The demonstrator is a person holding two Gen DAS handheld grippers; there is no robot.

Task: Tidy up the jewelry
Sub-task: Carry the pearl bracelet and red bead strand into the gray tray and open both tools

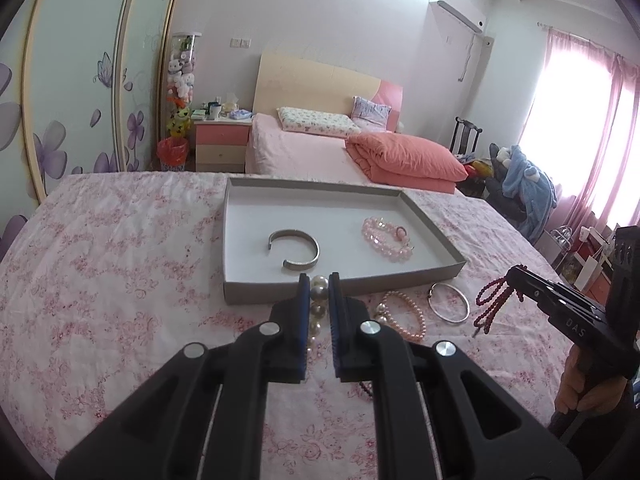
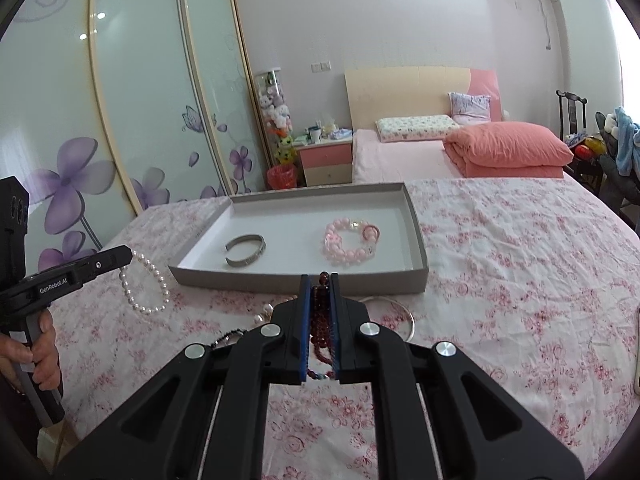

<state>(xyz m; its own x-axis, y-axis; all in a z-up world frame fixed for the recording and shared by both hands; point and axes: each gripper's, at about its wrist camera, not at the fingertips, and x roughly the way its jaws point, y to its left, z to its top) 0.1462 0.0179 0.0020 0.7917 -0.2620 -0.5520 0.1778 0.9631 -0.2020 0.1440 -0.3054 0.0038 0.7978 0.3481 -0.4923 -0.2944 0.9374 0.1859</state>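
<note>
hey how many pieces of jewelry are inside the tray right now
2. A silver cuff bracelet lies on the left side of the grey tray, and a pink bead bracelet lies on the right side. Nothing else shows inside; the near wall may hide a sliver.

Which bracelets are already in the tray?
Two: the open silver cuff at the left of the grey tray and the pink bead bracelet at its right. The others are held or lie outside.
</note>
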